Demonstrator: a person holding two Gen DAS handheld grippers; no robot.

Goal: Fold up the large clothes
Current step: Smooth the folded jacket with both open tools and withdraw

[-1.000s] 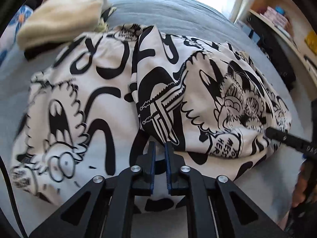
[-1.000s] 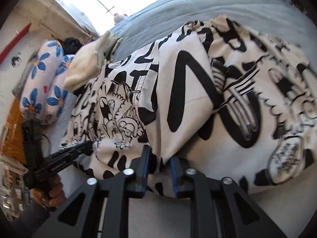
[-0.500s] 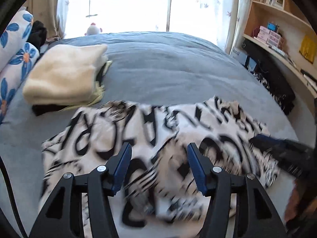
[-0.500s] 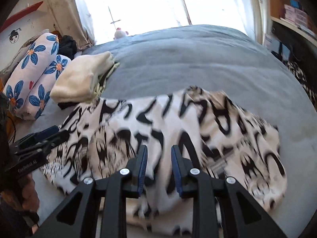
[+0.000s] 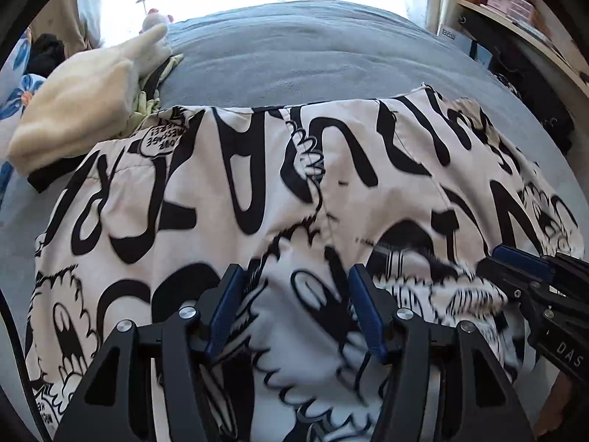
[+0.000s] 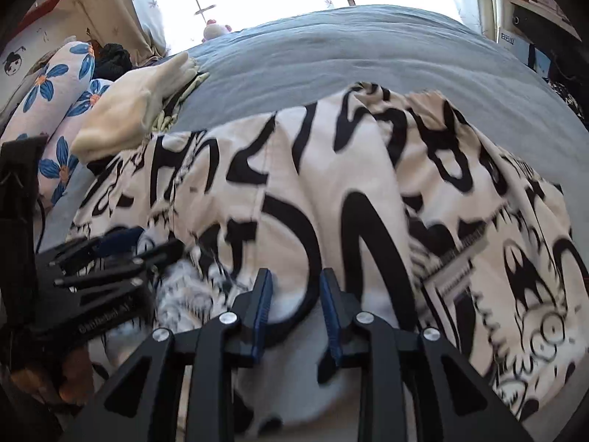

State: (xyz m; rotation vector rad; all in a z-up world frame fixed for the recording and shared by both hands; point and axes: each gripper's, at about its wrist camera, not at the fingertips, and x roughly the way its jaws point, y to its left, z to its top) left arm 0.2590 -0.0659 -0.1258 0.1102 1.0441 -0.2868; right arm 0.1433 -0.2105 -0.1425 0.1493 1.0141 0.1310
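Garment: our printed garment [image 5: 279, 191] lies doubled over on the bed [image 5: 313, 55], cream stack [image 5: 84, 103] at 10 o'clock.
Left gripper [image 5: 294, 309]: jaws just opened, apart, cloth loose between.
Right gripper [image 6: 296, 305]: jaws slightly apart, cloth between, grip unclear.
Left: probably more folds.

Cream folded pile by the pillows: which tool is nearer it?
Left. The left tool hangs over the printed garment nearer the cream pile; the right tool is farther.
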